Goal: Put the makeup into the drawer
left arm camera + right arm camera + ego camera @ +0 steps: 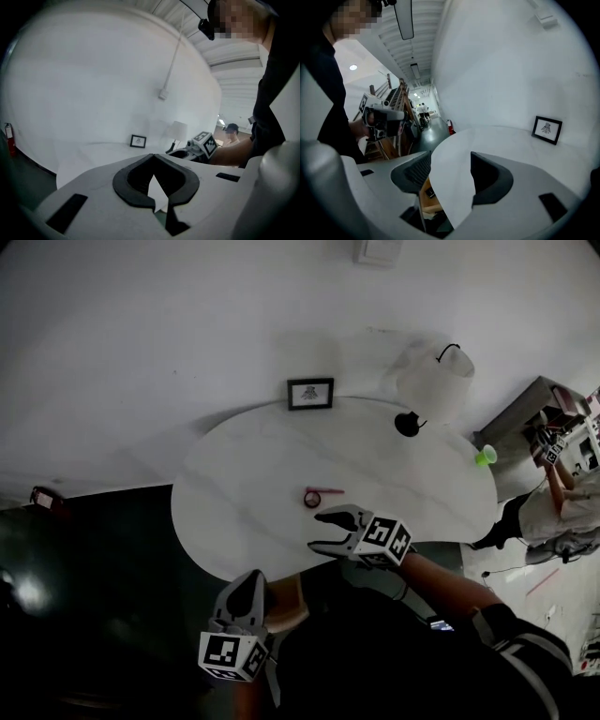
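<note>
The bench (239, 474) is a white rounded top with its far edge against the white wall (141, 343). Its near edge curves just in front of the person. The pink makeup piece (313, 498) lies on the bench towards the near edge, not in the drawer. Bare surface lies all round it, with the widest stretch to its left.

The right gripper (317, 528) hovers over the near rim. Its fingers are spread apart and hold nothing. They point at the makeup, which sits just beyond their tips without touching them. In the right gripper view, the bench's curved edge runs through the gap between the fingers. Below that edge the wooden drawer (423, 201) stands open.

The left gripper (249, 579) is off the bench, below the near edge and close beside the drawer. Its fingers are closed tip to tip on nothing. Its own view looks across the bench top towards the wall.

Along the far edge stand a small black picture frame (310, 393) and a white table lamp (434, 381). A green cup (485, 457) sits near the right-hand rim. All three are well apart from the makeup and the grippers. Dark floor (94, 559) lies open to the left of the bench.
</note>
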